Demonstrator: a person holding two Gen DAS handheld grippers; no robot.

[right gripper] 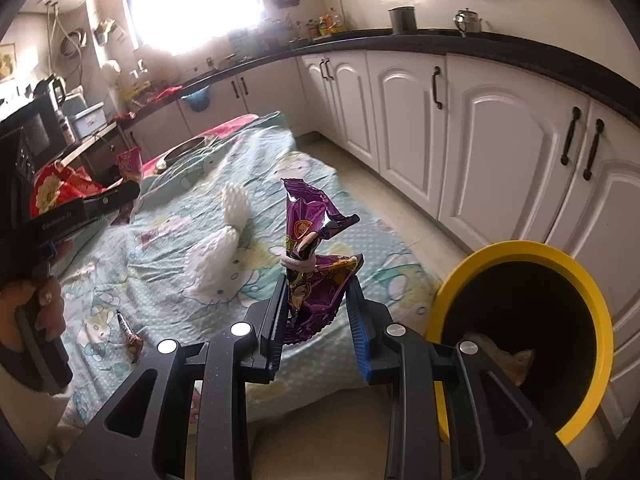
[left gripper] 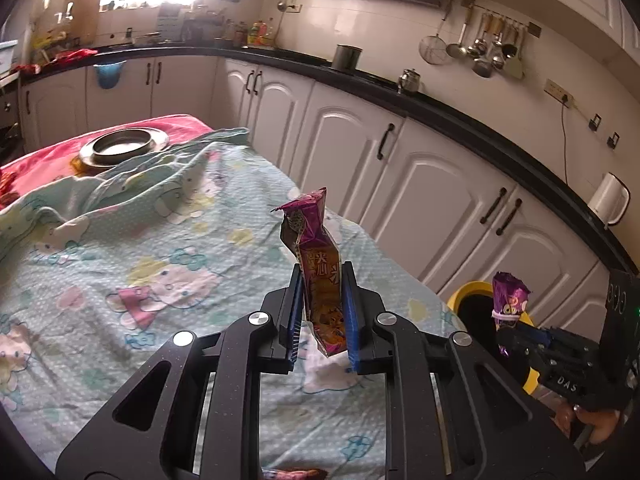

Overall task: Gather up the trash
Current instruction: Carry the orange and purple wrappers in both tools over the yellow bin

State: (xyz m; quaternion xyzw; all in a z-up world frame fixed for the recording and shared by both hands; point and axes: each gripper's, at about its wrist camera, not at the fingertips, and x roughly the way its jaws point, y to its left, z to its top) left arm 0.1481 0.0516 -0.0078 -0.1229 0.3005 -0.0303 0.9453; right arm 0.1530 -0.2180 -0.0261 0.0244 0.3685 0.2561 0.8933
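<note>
While both grippers are loaded, each clamps its own wrapper: left gripper is closed on an upright magenta-orange snack wrapper, blue pads pressing both sides, top of the wrapper sticking up at 12 o'clock above the fingers. Right gripper is closed on a crumpled purple wrapper cinched by a white band – it also stands up at 12 o'clock from the jaws.

Yellow-rimmed bin sits at 3 o'clock of the right gripper, just beside the table edge, dark inside with some pale scrap low in it. In the left wrist view the bin is at 4 o'clock, right behind the right gripper and its purple wrapper.

More trash on the table: a small dark wrapper lying flat at 9 o'clock of the right gripper, and a white crumpled piece at 11 o'clock – both on the Hello Kitty cloth. Metal dish sits at the far end, 11 o'clock in the left view, on a pink cloth. White cabinets under a black counter run along the 1–3 o'clock side.
</note>
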